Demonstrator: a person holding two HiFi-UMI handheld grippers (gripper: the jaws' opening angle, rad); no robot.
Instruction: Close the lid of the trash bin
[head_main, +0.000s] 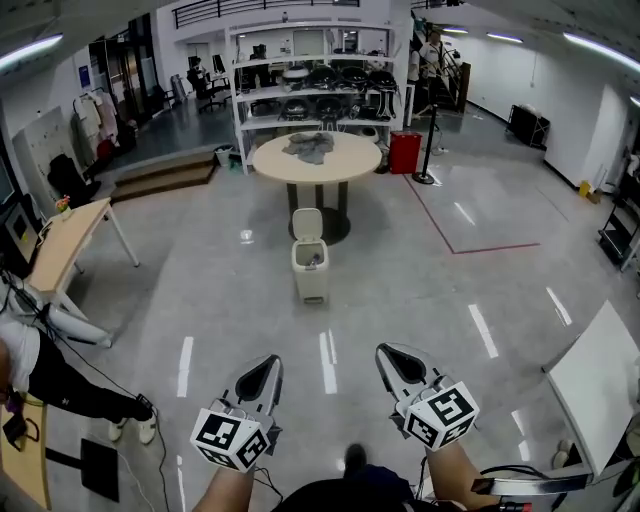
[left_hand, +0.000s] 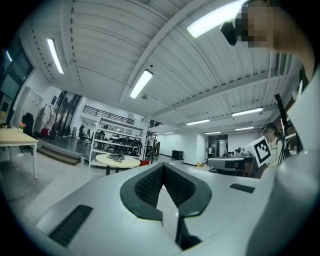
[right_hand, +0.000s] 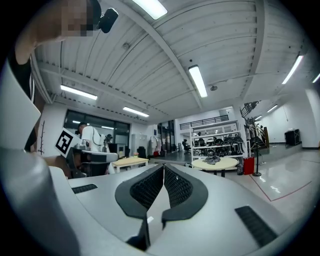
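Currently I record a grey polished floor (head_main: 400, 300) filling most of the head view. A white shelf rack (head_main: 320, 90) stands at the far end. A round worktop (head_main: 345, 160) stands in front of the rack and carries a crumpled grey cloth (head_main: 310, 147). A rectangular desk (head_main: 65, 245) stands at the left, and a red box (head_main: 404, 152) sits just right of the round worktop.

The trash bin (head_main: 310, 272) stands on the floor just in front of the round worktop's pedestal. Its lid (head_main: 307, 223) is raised at the back, so the bin is open. Something lies inside it; I cannot identify it.

The left gripper (head_main: 268, 364) and right gripper (head_main: 390, 353) are low in the head view, side by side, each with its marker cube nearest me. Both are well apart from the bin, which lies ahead and roughly between them.

In the left gripper view, the left gripper's (left_hand: 162, 167) jaws are closed tip to tip with nothing between them. In the right gripper view, the right gripper's (right_hand: 163, 167) jaws are likewise closed and empty.
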